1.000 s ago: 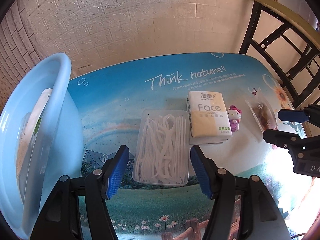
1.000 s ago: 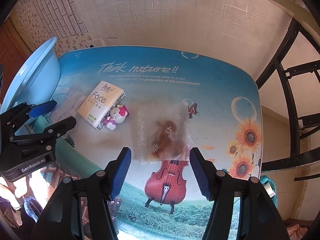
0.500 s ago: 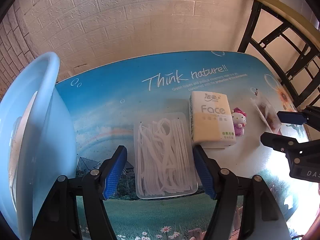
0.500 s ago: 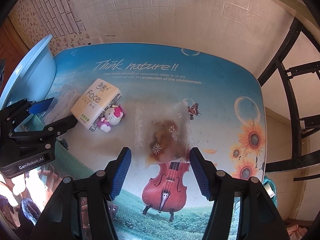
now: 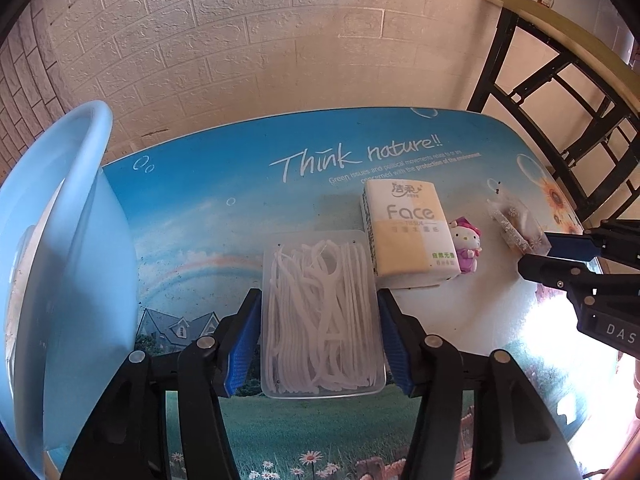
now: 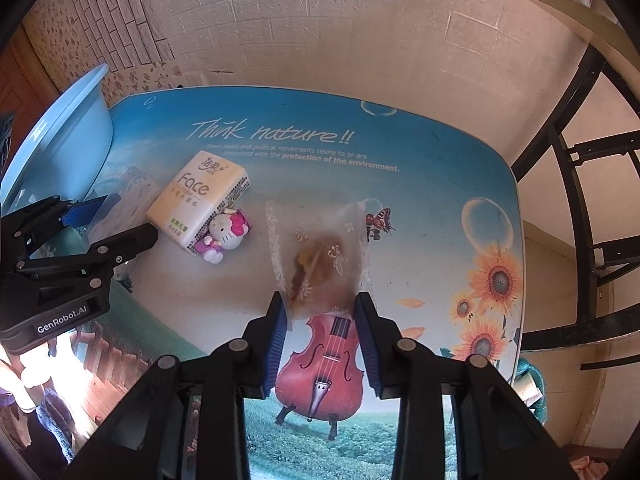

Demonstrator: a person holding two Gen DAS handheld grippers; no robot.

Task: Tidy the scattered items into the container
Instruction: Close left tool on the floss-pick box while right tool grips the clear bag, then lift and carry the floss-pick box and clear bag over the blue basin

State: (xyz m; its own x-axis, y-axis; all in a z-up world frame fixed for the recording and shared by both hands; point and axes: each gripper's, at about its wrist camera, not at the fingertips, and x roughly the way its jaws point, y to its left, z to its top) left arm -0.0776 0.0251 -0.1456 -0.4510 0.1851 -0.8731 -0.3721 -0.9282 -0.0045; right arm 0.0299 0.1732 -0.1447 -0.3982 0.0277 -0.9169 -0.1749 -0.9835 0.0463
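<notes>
**Both grippers closed onto their items**

The left gripper (image 5: 320, 344) has just been closing – its pads now press the sides of the clear floss-pick box (image 5: 320, 316), low centre of its view. The right gripper (image 6: 320, 332) has likewise been closing and pinches the near end of the clear snack pouch (image 6: 320, 256). Both items sit on the table, unlifted; the blue basin (image 5: 60, 240) waits at left. Judgement: lifting comes next.

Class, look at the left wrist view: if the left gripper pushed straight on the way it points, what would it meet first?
The left gripper already clasps the clear box of floss picks; straight on it would probably press into the tabletop underneath.
</notes>
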